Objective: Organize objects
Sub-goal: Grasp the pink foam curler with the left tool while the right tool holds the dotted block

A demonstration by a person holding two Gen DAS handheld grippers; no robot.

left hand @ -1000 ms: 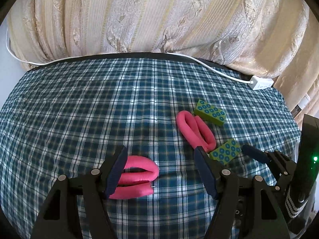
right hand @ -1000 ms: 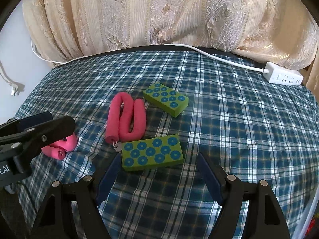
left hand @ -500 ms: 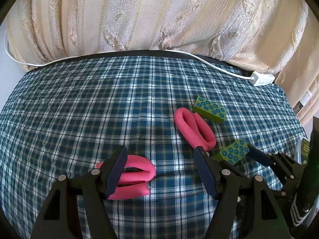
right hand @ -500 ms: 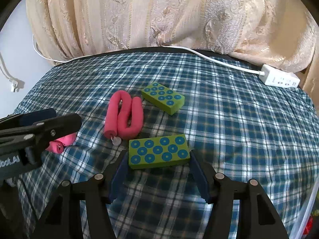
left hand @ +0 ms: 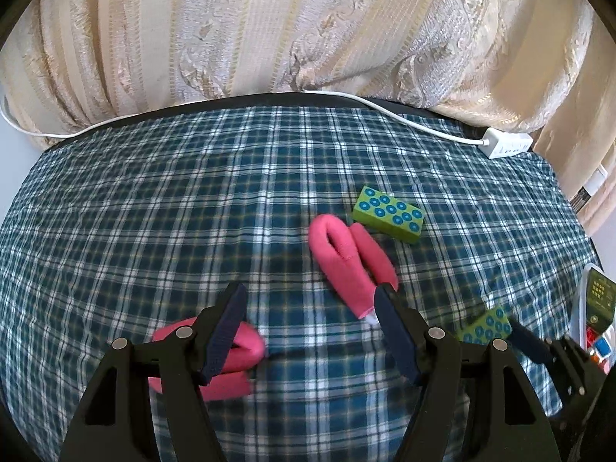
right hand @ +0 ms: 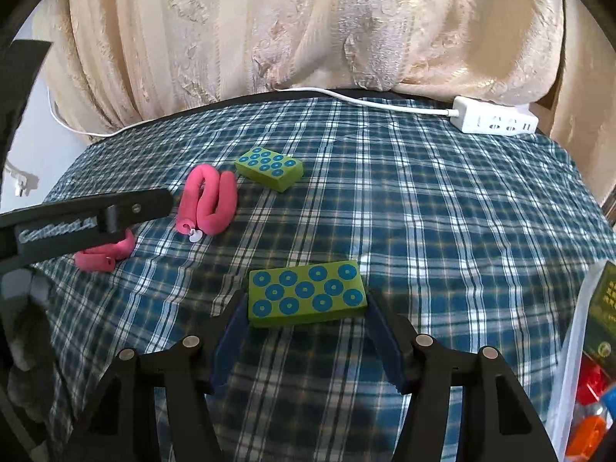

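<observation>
My right gripper (right hand: 306,327) is shut on a green block with blue dots (right hand: 306,294) and holds it above the plaid cloth. That block also shows in the left wrist view (left hand: 486,326). A second green dotted block (right hand: 269,167) lies further back, also in the left wrist view (left hand: 389,215). A folded pink foam roller (right hand: 210,200) lies beside it, and shows in the left wrist view (left hand: 348,265). My left gripper (left hand: 310,331) is open; another pink roller (left hand: 227,358) lies under its left finger (left hand: 225,338).
The table has a blue plaid cloth (right hand: 442,211). A white power strip (right hand: 494,121) and cable lie at the far edge before cream curtains (left hand: 269,30). A clear plastic bin (right hand: 589,365) with colourful items stands at the right.
My right gripper has closed on the near green block and lifted it up and to the right. My left gripper has shifted slightly over the near pink roller.
</observation>
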